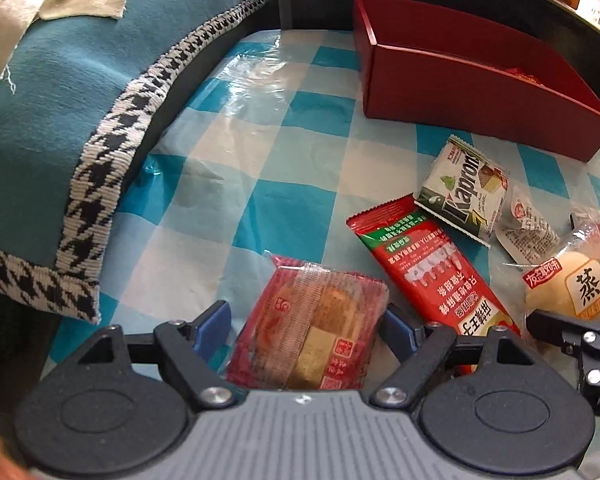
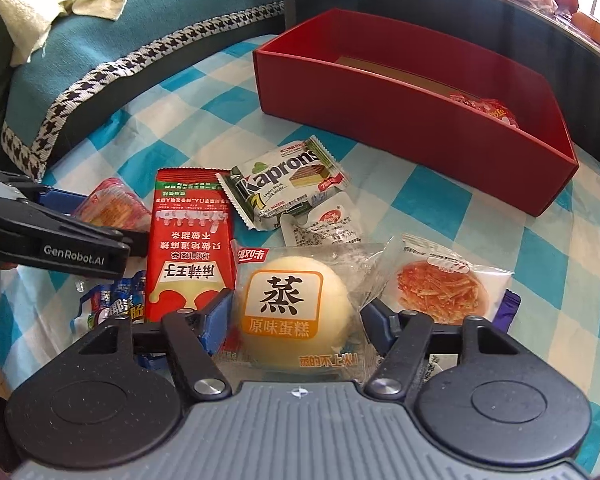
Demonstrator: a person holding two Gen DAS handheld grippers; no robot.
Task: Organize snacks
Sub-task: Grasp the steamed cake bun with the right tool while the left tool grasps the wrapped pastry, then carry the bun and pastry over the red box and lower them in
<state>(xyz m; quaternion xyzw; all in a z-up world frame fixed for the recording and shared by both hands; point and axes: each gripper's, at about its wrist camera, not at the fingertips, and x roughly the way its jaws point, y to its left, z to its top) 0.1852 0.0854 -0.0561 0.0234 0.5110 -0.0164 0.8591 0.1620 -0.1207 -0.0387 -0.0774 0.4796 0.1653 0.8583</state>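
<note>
Snacks lie loose on the checked cloth of the surface [image 2: 480, 184], bunched near its front edge, while the red box [image 2: 420, 92] meant to take them waits toward the far edge with only a red wrapper or two in its right end. Each gripper has dropped over 1 packet, presumably so 2 can go to the box at once.

The left gripper [image 1: 304, 320] straddles a pastry packet [image 1: 312, 328] — red-bordered, clear-fronted, with brown and pale squares inside. Its blue fingers [image 1: 212, 328] stand apart on either side; the right one sits at the packet's edge, but I cannot tell that it grips.

The right gripper [image 2: 296, 316] brackets a steamed cake [image 2: 296, 304], a pale round bun in clear film with an orange label. Its fingers [image 2: 216, 316] are spread too, near the wrapper's sides, not yet squeezing the cake as far as I can judge.

Between the 2 lies a long red sachet [image 2: 192, 240]; behind it sits a Kaprons wafer pack [image 2: 288, 184]. The film wrappers look slippery and soft — a gentle pinch seems wise.
</note>
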